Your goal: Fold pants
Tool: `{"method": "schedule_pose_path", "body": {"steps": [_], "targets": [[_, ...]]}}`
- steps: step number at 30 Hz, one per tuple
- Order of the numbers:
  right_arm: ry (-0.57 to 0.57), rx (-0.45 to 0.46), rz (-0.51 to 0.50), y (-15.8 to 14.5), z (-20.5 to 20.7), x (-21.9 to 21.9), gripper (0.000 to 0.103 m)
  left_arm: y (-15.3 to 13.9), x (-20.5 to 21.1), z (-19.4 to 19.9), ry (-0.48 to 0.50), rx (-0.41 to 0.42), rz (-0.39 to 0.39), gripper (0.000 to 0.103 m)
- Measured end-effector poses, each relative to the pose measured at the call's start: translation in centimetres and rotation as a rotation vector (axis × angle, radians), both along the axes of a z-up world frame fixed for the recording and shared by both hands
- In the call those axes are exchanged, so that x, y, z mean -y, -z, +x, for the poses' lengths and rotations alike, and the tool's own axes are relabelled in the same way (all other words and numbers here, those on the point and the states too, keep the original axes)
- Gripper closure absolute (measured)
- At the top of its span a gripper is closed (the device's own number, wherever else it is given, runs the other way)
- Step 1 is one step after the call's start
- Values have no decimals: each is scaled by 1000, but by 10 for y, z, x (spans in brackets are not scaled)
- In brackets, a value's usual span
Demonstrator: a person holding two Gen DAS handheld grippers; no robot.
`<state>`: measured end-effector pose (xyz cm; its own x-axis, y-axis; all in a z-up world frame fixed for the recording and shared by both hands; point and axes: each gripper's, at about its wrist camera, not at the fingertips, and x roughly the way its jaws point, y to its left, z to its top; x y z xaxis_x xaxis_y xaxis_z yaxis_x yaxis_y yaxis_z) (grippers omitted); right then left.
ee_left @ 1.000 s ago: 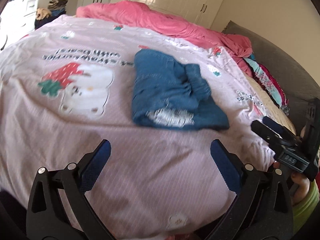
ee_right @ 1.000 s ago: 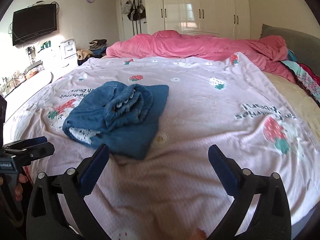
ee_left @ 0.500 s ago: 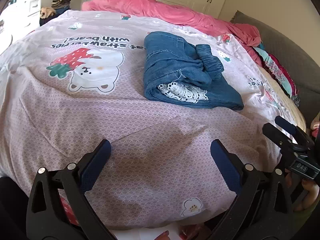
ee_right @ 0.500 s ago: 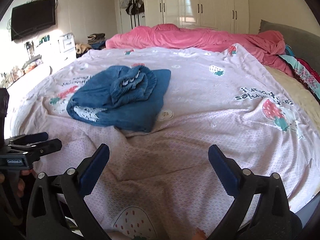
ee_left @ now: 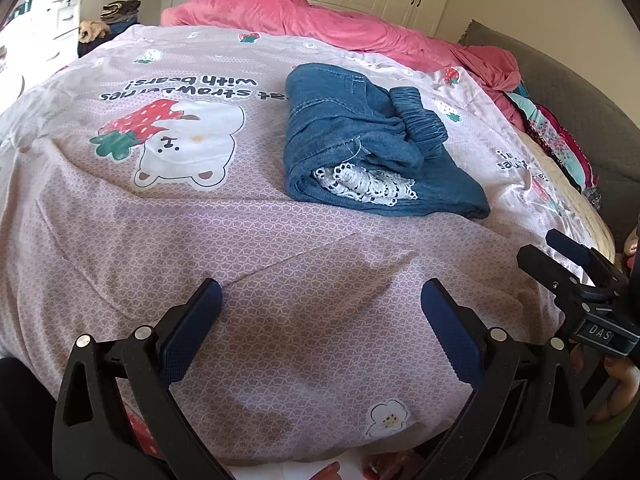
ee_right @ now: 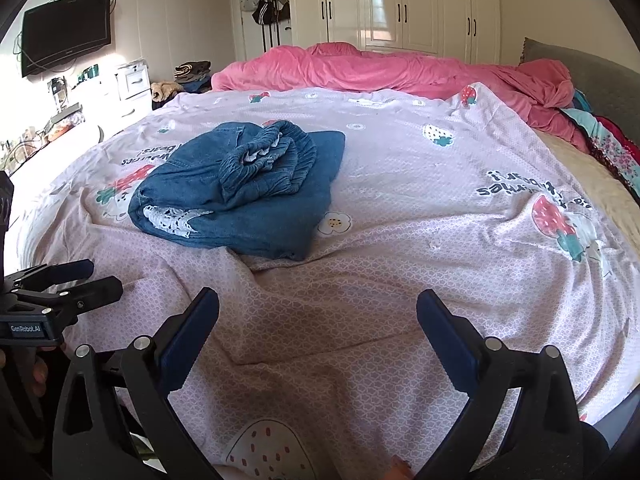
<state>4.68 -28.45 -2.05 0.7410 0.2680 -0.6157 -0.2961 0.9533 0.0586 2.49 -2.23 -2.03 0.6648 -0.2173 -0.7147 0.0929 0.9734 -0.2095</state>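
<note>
Blue denim pants (ee_left: 360, 148) lie folded in a compact bundle on the bed, with white lace trim showing at the near edge and the elastic waistband bunched on top. They also show in the right wrist view (ee_right: 248, 188), left of centre. My left gripper (ee_left: 320, 304) is open and empty over the bedspread near the bed's front edge, well short of the pants. My right gripper (ee_right: 318, 308) is open and empty too, also near the front edge. Each gripper shows in the other's view, the right one (ee_left: 568, 260) and the left one (ee_right: 76, 280).
A pink-lilac bedspread (ee_left: 200, 240) with strawberry-bear prints covers the bed. A pink duvet (ee_right: 400, 72) is heaped at the far side. Colourful clothes (ee_right: 612, 148) and a grey headboard lie at the right. White wardrobes, a wall television (ee_right: 66, 32) and a cluttered dresser stand beyond.
Both grippers have drawn back towards the bed's front edge, away from the folded pants. The pants have stayed in place. Both grippers remained open.
</note>
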Motion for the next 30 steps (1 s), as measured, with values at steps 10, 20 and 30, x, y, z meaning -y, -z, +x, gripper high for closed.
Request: {"method": "schedule_pose_path", "body": {"steps": [10, 20, 30], "targets": [[2, -4, -1, 0, 1, 1, 4, 0, -1, 0, -1, 0, 0, 9], [-1, -14, -3, 3, 2, 0, 4, -1, 0, 0, -3, 0, -2, 9], [3, -16, -4, 4, 1, -1, 4, -1, -1, 0, -4, -1, -3, 9]]}}
